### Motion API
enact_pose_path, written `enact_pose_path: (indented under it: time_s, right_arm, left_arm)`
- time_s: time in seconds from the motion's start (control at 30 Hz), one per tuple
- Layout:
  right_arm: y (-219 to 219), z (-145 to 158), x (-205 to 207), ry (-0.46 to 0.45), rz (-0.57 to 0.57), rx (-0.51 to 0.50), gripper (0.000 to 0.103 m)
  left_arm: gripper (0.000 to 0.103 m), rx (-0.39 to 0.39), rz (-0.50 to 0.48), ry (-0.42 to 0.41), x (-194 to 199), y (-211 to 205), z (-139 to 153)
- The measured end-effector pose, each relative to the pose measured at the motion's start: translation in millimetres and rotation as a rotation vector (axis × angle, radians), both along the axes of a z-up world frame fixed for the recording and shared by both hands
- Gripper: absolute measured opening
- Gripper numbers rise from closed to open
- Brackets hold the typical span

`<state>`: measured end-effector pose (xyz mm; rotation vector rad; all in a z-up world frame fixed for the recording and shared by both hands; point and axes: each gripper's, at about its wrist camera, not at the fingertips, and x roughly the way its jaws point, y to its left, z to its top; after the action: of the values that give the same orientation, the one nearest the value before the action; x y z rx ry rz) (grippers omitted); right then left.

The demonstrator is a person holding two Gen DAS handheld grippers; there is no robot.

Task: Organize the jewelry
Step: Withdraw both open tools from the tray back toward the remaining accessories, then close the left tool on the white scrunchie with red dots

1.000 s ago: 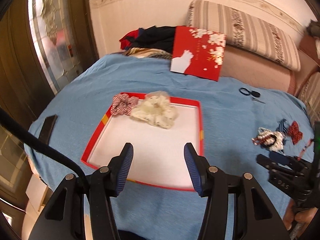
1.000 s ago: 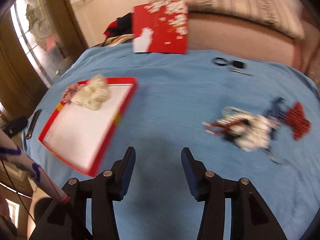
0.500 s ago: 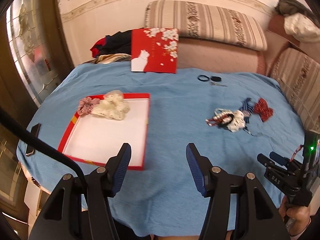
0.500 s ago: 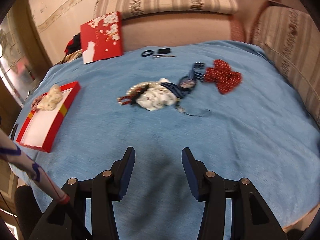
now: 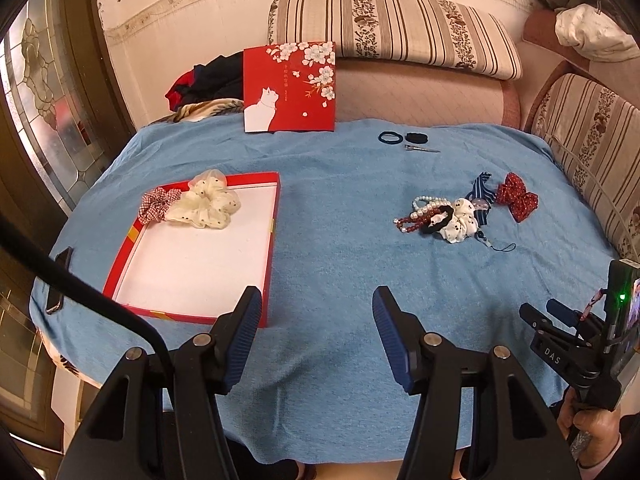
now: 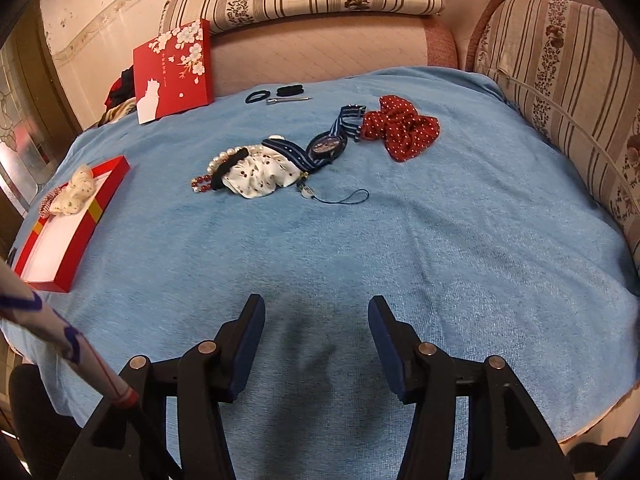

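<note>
Left wrist view now shows the whole blue cloth (image 5: 340, 208), while a second ago it looked almost only at the red tray (image 5: 276, 216); the tray has slid to the left side of the picture. The right wrist view has swung the same way: the pile of jewelry (image 6: 272, 164), blurred and off to the right a second ago, now lies ahead of the right gripper (image 6: 316, 320). I judge that both hands have turned away from the tray toward the pile, so a next pick is being prepared.

The left gripper (image 5: 318, 308) is open with nothing between its pads, over bare cloth near the tray's front corner. The right gripper is also empty; its jaws have just been opening, and only cloth is seen between them.

The tray holds two things at its far end: a cream dotted scrunchie (image 5: 208, 204) and a red checked scrunchie (image 5: 158, 206), which hangs over the rim. The rest of its white floor is bare. Its lid (image 5: 290, 88), red with a white cat, leans on the sofa behind.

Still outside are the pearl bracelet (image 6: 228, 156), red bead bracelet (image 6: 200, 184), white scrunchie (image 6: 256, 178), striped-strap watch (image 6: 326, 146) and red dotted bow (image 6: 400, 128), well apart from the tray.
</note>
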<state>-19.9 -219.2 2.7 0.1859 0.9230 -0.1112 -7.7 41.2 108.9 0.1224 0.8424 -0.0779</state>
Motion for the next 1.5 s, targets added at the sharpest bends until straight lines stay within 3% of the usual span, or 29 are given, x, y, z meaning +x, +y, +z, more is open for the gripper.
enact_pose_path:
  time_s: [0.27, 0.43, 0.57, 0.73, 1.13, 1.2, 1.27, 1.5]
  right_arm:
    - [-2.4, -10.8, 0.8, 0.025, -0.017, -0.015, 0.068]
    - [-5.4, -9.2, -1.0, -0.012, -0.041, -0.046, 0.082]
    - [-9.4, -8.1, -1.9, -0.039, -0.038, -0.092, 0.082]
    - [-27.6, -13.0, 8.2, -0.024, -0.043, -0.038, 0.079]
    - [-69.4, -19.2, 30.3, -0.040, -0.087, 0.019, 0.076]
    - [-76.6, -20.1, 35.3, -0.045, -0.106, 0.023, 0.076]
    - [-84.0, -21.5, 39.4, -0.052, -0.126, 0.035, 0.076]
    - [-99.5, -31.8, 38.4, -0.069, -0.164, 0.078, 0.076]
  left_arm:
    - [0.057, -0.003, 0.000, 0.030, 7.8, -1.1, -10.4]
    - [0.057, -0.025, 0.008, 0.067, 15.0, -0.1, -22.8]
    - [0.057, -0.055, 0.013, 0.098, 22.3, 1.5, -34.9]
    - [0.057, -0.096, -0.006, 0.141, 31.9, -6.2, -50.6]
    - [0.057, -0.131, -0.159, 0.182, 84.8, -65.3, -81.5]
    - [0.053, -0.149, -0.208, 0.190, 93.4, -81.0, -83.8]
    - [0.042, -0.157, -0.280, 0.194, 102.2, -102.5, -86.1]
    - [0.041, -0.128, -0.475, 0.219, 134.6, -173.4, -110.0]
